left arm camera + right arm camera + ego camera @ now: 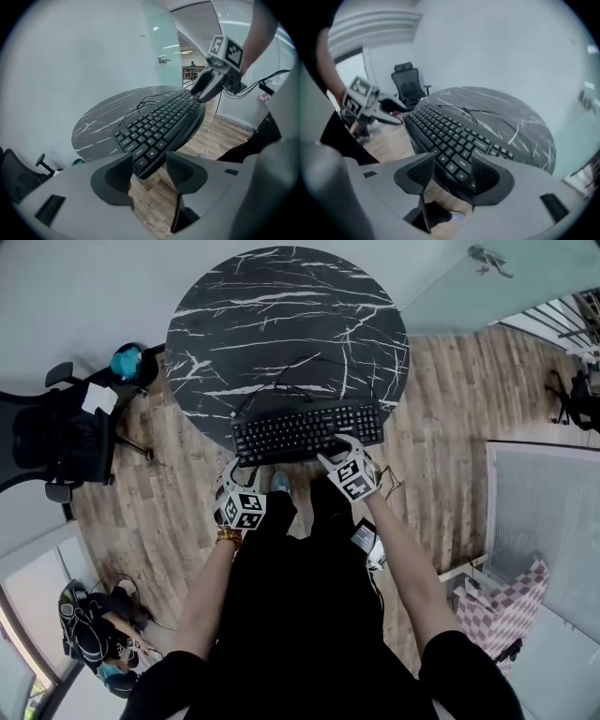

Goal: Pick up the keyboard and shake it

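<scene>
By the round black marble table's (281, 315) edge, left gripper (149, 165) and right gripper (452, 169) gape astride your black keyboard (305, 432); clamp evenly.

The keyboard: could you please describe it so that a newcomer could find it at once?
Find the round black table veined with white. At its near edge, partly overhanging the wooden floor, lies the black keyboard, the only thing on the table besides its own thin cable.
</scene>
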`<action>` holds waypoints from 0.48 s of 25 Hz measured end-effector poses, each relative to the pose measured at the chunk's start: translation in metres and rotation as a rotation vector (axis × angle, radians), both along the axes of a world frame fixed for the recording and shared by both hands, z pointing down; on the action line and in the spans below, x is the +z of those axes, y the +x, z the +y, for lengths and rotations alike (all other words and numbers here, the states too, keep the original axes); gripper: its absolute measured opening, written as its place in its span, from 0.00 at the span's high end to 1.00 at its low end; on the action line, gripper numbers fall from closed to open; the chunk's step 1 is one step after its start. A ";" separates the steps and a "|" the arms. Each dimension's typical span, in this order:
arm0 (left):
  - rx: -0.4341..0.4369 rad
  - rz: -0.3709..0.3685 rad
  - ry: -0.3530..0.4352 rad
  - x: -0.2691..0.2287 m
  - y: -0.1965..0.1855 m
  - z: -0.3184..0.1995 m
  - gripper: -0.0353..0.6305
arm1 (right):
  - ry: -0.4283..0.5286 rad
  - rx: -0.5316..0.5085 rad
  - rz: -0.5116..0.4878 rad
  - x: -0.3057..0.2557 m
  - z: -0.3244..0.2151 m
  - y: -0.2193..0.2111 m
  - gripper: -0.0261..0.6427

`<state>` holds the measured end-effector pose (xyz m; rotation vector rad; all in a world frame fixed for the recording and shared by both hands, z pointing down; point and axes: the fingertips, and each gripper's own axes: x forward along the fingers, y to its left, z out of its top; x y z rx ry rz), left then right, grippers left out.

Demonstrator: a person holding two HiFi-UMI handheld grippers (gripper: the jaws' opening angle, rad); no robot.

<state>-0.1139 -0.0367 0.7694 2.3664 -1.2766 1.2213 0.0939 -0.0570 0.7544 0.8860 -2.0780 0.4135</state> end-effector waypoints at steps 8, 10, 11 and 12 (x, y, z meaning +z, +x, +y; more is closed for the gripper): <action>-0.055 0.023 -0.036 0.006 -0.002 -0.007 0.60 | 0.050 0.010 0.125 0.024 -0.002 -0.004 0.60; -0.054 0.025 -0.047 0.006 -0.003 -0.009 0.59 | 0.017 0.016 0.096 0.026 -0.005 -0.003 0.60; -0.049 0.023 -0.050 0.006 -0.003 -0.010 0.59 | -0.002 0.021 0.080 0.027 -0.007 -0.003 0.60; -0.045 0.022 -0.052 0.006 -0.003 -0.010 0.59 | -0.016 0.026 0.068 0.028 -0.010 -0.003 0.60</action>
